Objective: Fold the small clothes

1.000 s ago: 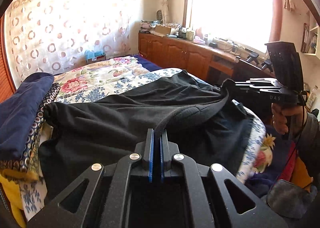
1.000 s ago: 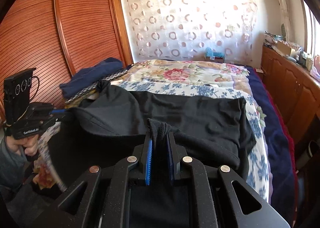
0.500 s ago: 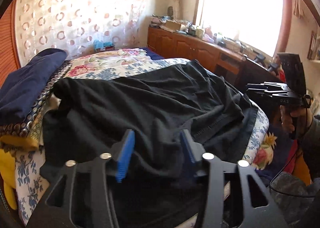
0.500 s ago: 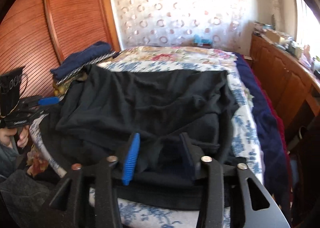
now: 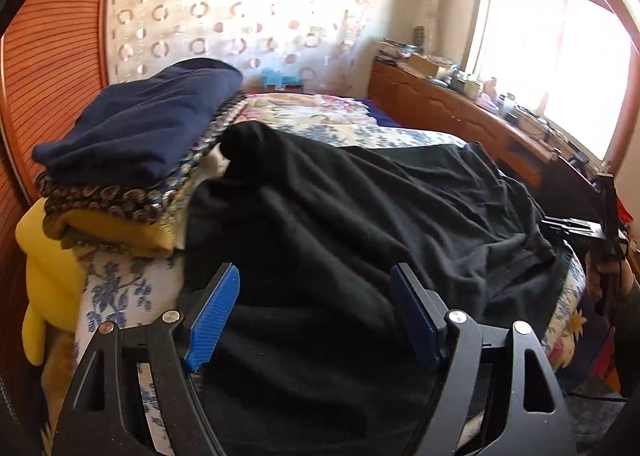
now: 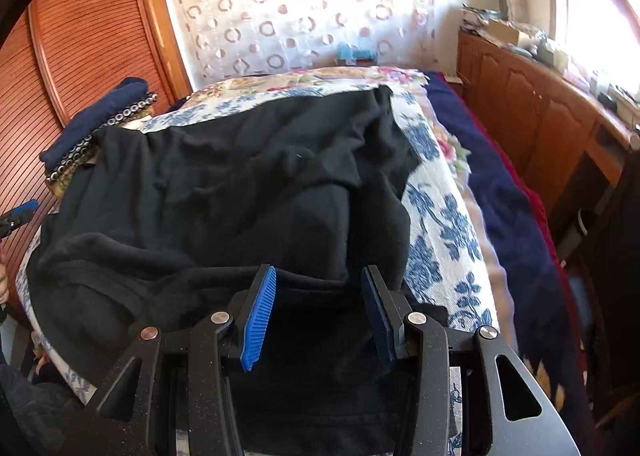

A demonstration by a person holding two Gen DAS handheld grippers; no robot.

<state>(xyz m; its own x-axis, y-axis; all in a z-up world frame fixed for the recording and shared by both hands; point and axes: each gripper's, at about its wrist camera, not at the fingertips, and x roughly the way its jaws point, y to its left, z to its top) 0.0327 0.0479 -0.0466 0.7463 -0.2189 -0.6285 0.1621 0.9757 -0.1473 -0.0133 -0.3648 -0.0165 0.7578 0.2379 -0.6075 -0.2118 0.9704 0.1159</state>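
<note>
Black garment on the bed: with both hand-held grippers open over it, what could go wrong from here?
1. The black garment lies rumpled and creased, so the next fold may set unevenly.
2. Its far corner lies against the stack of folded clothes; pulling the cloth could drag that stack askew.
3. The left hand-held gripper and right hand-held gripper hover over layered fabric, so a pinch might catch several layers.

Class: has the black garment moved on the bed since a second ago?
Yes. The black garment, then lifted, now lies flat, spread toward the folded pile.
</note>
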